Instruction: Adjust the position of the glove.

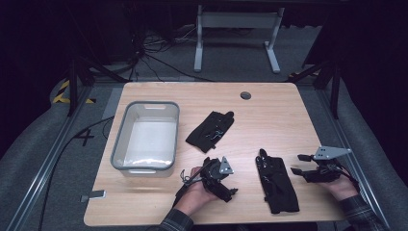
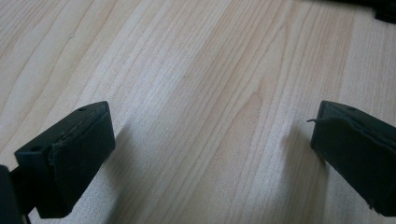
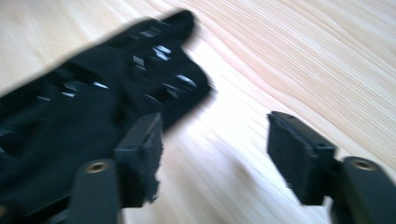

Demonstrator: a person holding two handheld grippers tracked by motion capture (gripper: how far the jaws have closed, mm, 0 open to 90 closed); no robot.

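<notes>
Two black gloves lie on the wooden table. One glove lies flat near the front edge, between my two grippers; it also shows blurred at the left of the right gripper view. The other glove lies crumpled near the table's middle. My right gripper stands open just right of the near glove, jaws apart over bare wood. My left gripper is low over the table left of that glove, open, with only wood grain between its jaws.
A grey-rimmed white plastic bin stands empty at the table's left. A round cable hole sits near the far edge. Beyond the table are a white desk frame and floor cables.
</notes>
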